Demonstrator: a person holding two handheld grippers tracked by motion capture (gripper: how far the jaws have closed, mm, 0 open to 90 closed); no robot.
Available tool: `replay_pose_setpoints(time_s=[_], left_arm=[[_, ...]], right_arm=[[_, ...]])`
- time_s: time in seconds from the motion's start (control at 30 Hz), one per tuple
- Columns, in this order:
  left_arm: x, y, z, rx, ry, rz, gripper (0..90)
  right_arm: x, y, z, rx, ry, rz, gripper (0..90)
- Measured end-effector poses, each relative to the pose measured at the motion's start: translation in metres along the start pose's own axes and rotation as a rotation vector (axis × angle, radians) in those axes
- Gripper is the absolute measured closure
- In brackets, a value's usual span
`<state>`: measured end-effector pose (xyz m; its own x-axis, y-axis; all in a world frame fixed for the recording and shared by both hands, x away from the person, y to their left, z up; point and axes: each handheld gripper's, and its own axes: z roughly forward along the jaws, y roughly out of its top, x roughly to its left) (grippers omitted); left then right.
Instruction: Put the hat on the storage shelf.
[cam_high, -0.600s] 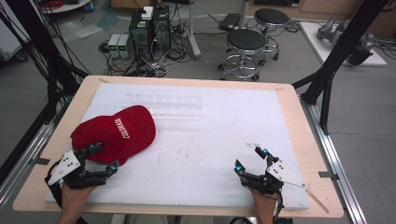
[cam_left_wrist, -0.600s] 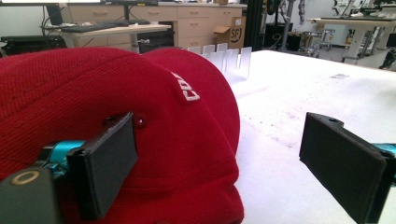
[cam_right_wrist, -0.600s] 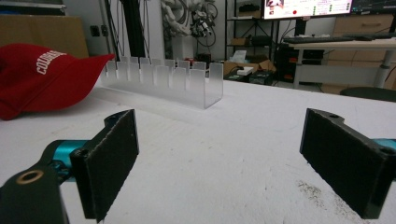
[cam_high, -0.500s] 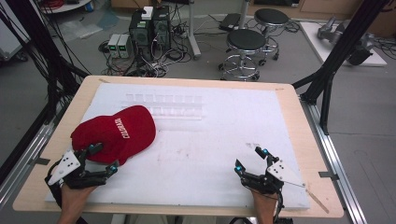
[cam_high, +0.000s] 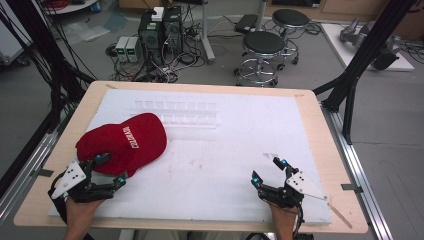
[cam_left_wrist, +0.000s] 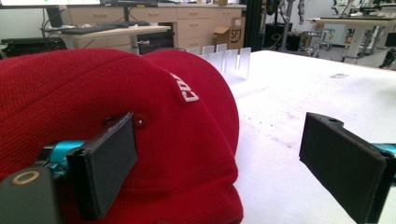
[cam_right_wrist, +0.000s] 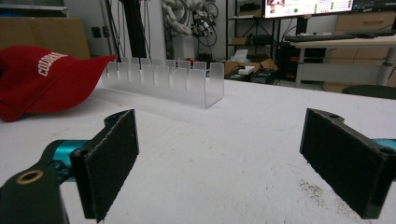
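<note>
High view: one red fabric cap (cam_high: 122, 145) near the table's (cam_high: 310, 105) left edge, one clear slotted rack (cam_high: 175, 112), left gripper (cam_high: 109, 170) and right gripper (cam_high: 267, 171) wide, empty.

My left gripper (cam_high: 111, 169) and right gripper (cam_high: 269, 171) are black-framed, each topped by a grey three-cornered plate, teal fittings at the fingertips. Flat black rectangular pads (cam_right_wrist: 112, 158), brass-ringed screw hole lower left. Thin cable trails off my right one.

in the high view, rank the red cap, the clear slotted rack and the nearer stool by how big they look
1. clear slotted rack, the widest, though faint.
2. red cap, closer to the camera, so its rank against the rack is unsure.
3. nearer stool, farther off.
</note>
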<state>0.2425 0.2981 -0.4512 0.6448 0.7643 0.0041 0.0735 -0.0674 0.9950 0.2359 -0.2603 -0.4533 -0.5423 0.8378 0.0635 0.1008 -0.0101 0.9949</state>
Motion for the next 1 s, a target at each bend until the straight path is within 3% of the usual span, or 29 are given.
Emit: replay_pose_setpoints(time_s=[0.3,0.43,0.5,0.67,0.87,1.0], left_arm=[[0.0,0.0,0.0,-0.005,-0.005,0.001,11.5],[-0.002,0.002,-0.001,0.025,-0.001,0.033,11.5],[-0.002,0.005,-0.003,0.01,-0.008,0.036,11.5],[-0.003,0.011,-0.008,-0.018,-0.043,-0.008,11.5],[-0.006,0.024,-0.014,-0.025,-0.057,0.029,11.5],[-0.006,0.036,-0.02,-0.003,-0.059,0.063,11.6]], right_arm=[[0.0,0.0,0.0,0.001,0.001,-0.002,10.6],[0.0,0.0,0.0,0.0,0.001,-0.003,10.6],[0.0,0.0,0.0,-0.001,0.001,-0.003,10.6],[0.0,0.0,0.0,0.002,0.0,0.002,10.6],[0.0,0.0,0.0,-0.003,0.0,-0.008,10.6],[0.001,0.0,0.0,-0.002,-0.001,-0.012,10.6]])
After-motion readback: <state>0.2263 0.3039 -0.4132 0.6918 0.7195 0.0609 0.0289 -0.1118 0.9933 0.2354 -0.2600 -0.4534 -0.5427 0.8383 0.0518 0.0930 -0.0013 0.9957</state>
